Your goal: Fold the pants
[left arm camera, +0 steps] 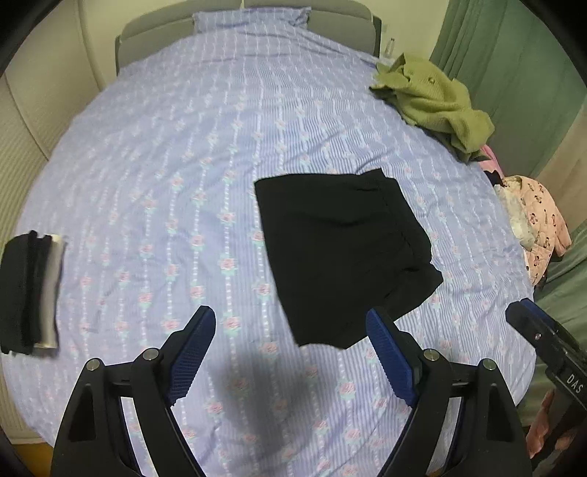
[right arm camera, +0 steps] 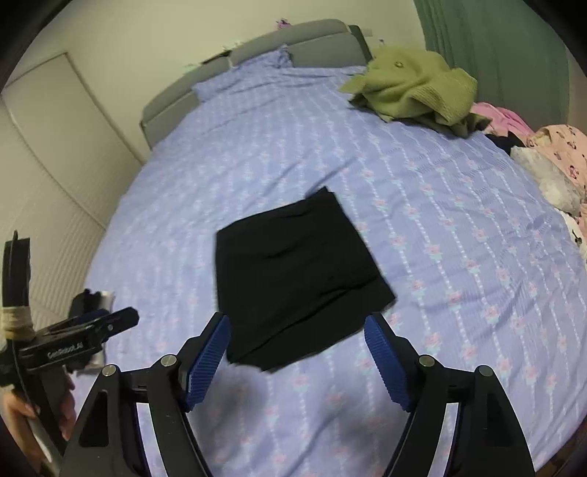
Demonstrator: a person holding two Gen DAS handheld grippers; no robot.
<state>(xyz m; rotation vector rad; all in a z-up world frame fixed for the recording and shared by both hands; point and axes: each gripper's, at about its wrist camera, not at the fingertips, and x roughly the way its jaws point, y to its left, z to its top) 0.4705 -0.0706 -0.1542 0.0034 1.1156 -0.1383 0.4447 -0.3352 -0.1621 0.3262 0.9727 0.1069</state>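
Observation:
Black pants (left arm camera: 341, 253) lie folded into a compact rectangle on the blue flowered bedsheet (left arm camera: 165, 165); they also show in the right wrist view (right arm camera: 293, 279). My left gripper (left arm camera: 291, 334) is open and empty, hovering above the sheet just in front of the pants' near edge. My right gripper (right arm camera: 297, 337) is open and empty, its jaws wide apart above the pants' near edge. The right gripper's tip shows at the right edge of the left wrist view (left arm camera: 528, 319). The left gripper shows at the left of the right wrist view (right arm camera: 121, 319).
A stack of folded dark clothes (left arm camera: 31, 293) lies at the bed's left edge. A crumpled green sweater (left arm camera: 436, 102) and pink clothes (left arm camera: 535, 224) lie along the right side. The grey headboard (left arm camera: 157, 33) is at the far end, green curtains (left arm camera: 513, 55) to the right.

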